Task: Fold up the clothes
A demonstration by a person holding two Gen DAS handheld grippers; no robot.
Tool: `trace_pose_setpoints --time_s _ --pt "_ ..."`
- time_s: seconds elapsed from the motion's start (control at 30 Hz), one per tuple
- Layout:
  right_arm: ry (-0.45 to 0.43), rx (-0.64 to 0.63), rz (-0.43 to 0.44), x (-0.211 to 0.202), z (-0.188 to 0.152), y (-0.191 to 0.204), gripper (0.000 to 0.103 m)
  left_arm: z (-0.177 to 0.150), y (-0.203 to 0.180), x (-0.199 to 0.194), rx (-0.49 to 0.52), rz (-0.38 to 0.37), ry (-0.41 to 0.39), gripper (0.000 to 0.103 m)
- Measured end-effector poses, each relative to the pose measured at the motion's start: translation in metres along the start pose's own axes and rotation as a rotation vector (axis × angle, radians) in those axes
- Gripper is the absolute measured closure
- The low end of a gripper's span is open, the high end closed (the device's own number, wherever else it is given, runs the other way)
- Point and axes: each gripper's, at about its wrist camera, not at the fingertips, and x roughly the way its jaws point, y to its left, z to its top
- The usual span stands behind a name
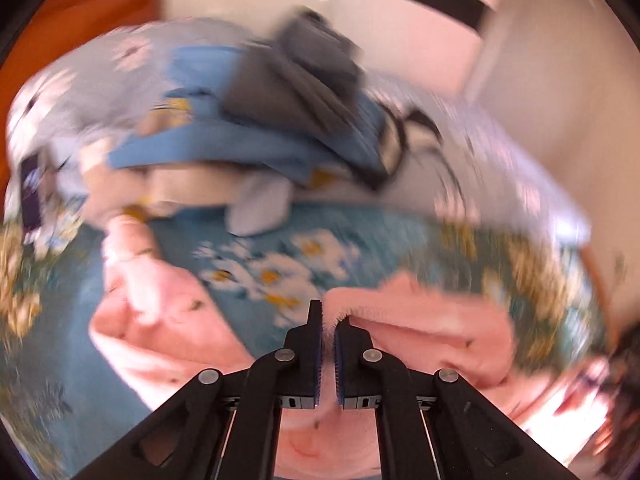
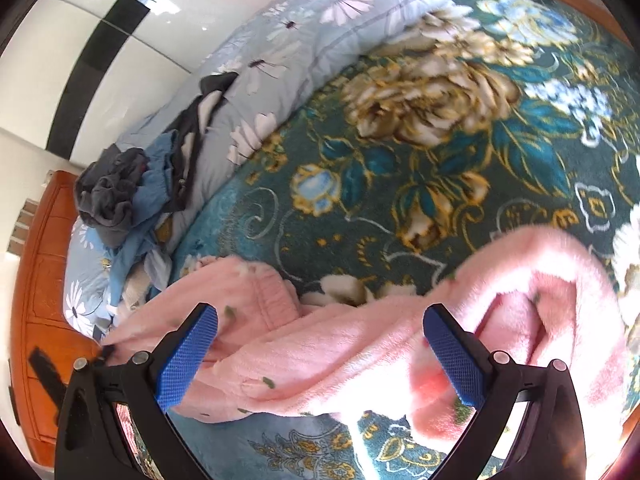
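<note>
A fluffy pink garment [image 2: 320, 356] lies bunched on the teal floral blanket [image 2: 420, 128]. My right gripper [image 2: 320, 320] hangs open just above it, its blue pads [image 2: 188, 356] spread wide with the pink fabric under and between them, not pinched. In the blurred left wrist view my left gripper [image 1: 329, 320] is shut on an edge of the pink garment [image 1: 432, 320], a fuzzy fringe of it showing between the pads. Pink folds spread to both sides and below the fingers.
A pile of clothes, blue [image 1: 224, 128] and dark grey [image 1: 296, 80], sits on a light blue floral quilt [image 2: 304, 28] along the far side of the bed. The orange wooden bed frame [image 2: 44, 264] and white wall [image 1: 552, 92] border the bed.
</note>
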Motion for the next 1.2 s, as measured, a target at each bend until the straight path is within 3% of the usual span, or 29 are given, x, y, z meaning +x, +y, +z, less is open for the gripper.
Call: trace_pose_setpoints --time_s 0.13,0.27,0.43,0.57,0.7,0.77,0.83,0.87,0.9,1.03,1.2 --pt "-0.014 -0.022 0.005 0.001 0.003 0.011 0.0 0.004 0.037 -0.033 -0.028 0.105 -0.072 0.098" --pt "-0.015 -0.041 0.028 0.002 0.001 0.02 0.0 -0.021 0.103 -0.065 -0.196 0.212 -0.108 0.098" --pt "0.019 -0.07 0.001 0.014 -0.004 0.025 0.0 -0.076 0.188 -0.077 -0.407 0.389 -0.02 0.098" --pt "0.067 -0.076 -0.003 0.03 -0.011 0.027 0.0 -0.107 0.217 -0.071 -0.467 0.442 0.041 0.098" --pt "0.116 -0.093 -0.017 0.044 -0.02 0.03 0.0 -0.111 0.218 -0.06 -0.434 0.385 0.071 0.094" --pt "0.125 -0.097 -0.024 0.046 -0.024 0.028 0.0 -0.107 0.212 -0.065 -0.403 0.336 0.075 0.087" --pt "0.126 -0.096 -0.032 0.046 -0.026 0.026 0.0 -0.099 0.203 -0.076 -0.37 0.342 0.05 0.066" --pt "0.125 -0.095 -0.033 0.046 -0.027 0.027 0.0 -0.094 0.199 -0.082 -0.354 0.352 0.036 0.049" --pt "0.127 -0.096 -0.03 0.048 -0.028 0.029 0.0 -0.087 0.192 -0.085 -0.338 0.348 0.023 0.044" --pt "0.133 -0.102 -0.016 0.054 -0.031 0.037 0.0 -0.044 0.13 -0.062 -0.22 0.169 0.047 0.04" --pt "0.142 -0.105 -0.002 0.062 -0.036 0.047 0.0 -0.035 0.026 0.011 0.003 0.019 0.206 0.039"
